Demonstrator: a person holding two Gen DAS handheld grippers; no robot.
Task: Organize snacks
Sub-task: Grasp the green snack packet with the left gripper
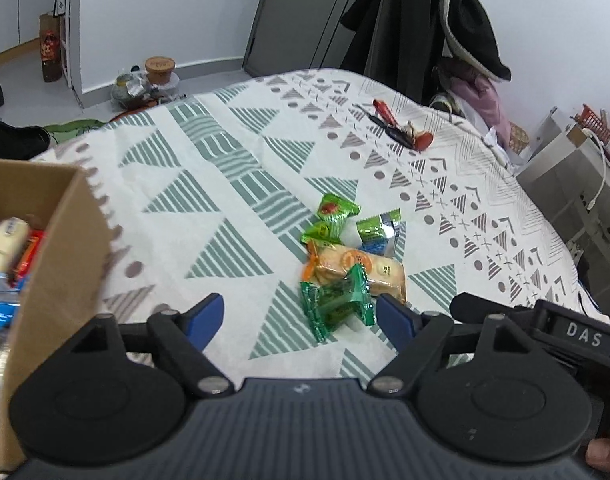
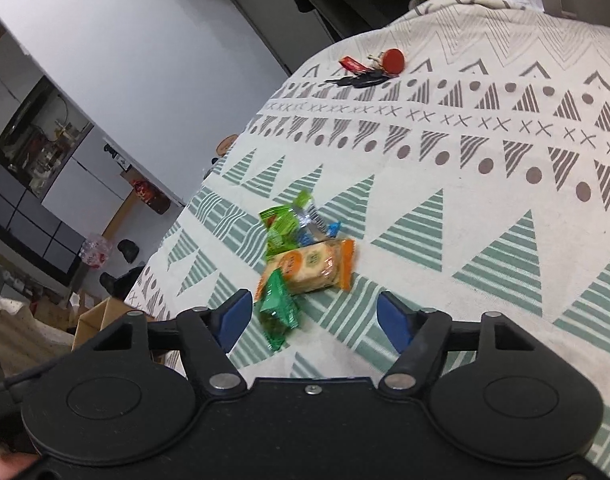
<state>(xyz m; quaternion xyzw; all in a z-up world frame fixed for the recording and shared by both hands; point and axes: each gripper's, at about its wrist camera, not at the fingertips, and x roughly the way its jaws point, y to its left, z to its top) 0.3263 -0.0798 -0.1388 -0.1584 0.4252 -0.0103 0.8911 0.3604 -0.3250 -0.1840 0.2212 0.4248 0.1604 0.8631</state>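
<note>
A small heap of snack packets lies on the patterned tablecloth (image 1: 225, 168). Nearest is a dark green packet (image 1: 339, 304), also in the right wrist view (image 2: 280, 310). Behind it lie an orange cracker pack (image 1: 359, 270) (image 2: 311, 266), light green packets (image 1: 337, 208) (image 2: 283, 224) and a blue-silver packet (image 1: 379, 232). My left gripper (image 1: 301, 320) is open and empty, with the dark green packet just ahead of its right finger. My right gripper (image 2: 315, 316) is open and empty, the same packet by its left finger. A cardboard box (image 1: 61, 248) at the left holds several snacks.
A bunch of keys with red tags (image 1: 401, 128) (image 2: 369, 70) lies at the far side of the table. Clothes hang on a chair (image 1: 425, 20) behind it. The table edge drops off at the left in the right wrist view, with the box corner (image 2: 101, 316) below.
</note>
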